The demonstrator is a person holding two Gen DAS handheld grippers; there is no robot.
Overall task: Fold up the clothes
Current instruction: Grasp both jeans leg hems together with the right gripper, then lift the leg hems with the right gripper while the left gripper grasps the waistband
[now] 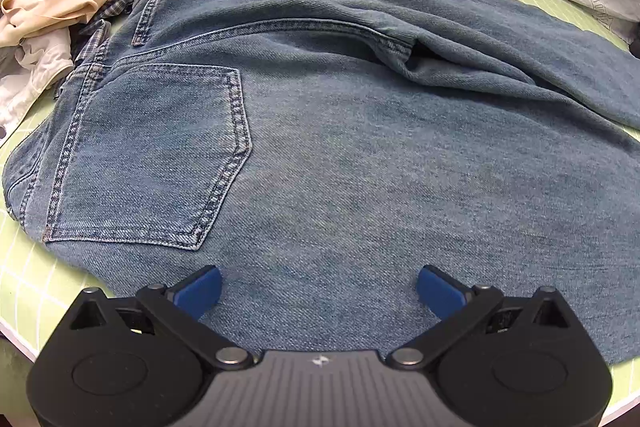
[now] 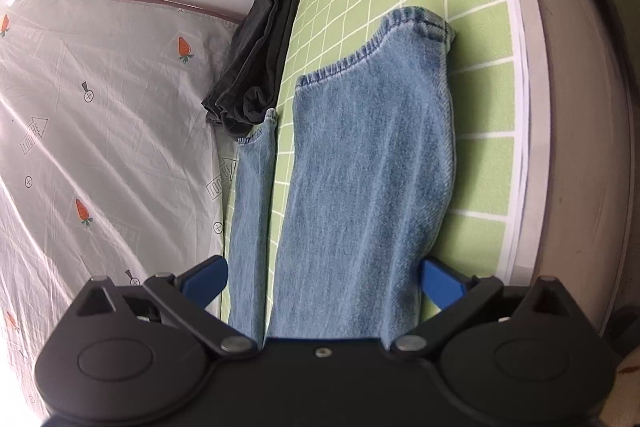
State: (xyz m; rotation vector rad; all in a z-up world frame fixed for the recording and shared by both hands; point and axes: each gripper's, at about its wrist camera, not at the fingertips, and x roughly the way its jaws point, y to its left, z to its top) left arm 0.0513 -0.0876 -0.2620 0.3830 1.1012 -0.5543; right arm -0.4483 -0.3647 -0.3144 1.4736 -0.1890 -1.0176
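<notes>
Left wrist view showed the jeans (image 1: 340,131) spread seat-up on the green grid mat (image 1: 24,279), left gripper (image 1: 319,285) gaping wide just above the denim, holding nothing; beyond the hems, the right gripper (image 2: 323,281) hung equally wide, likely lining up a fold.

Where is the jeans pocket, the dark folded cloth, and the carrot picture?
jeans pocket (image 1: 152,155), left wrist view, middle of the back pocket.
dark folded cloth (image 2: 260,51), right wrist view, its middle.
carrot picture (image 2: 83,211), right wrist view, orange body, on the grey sheet.
</notes>
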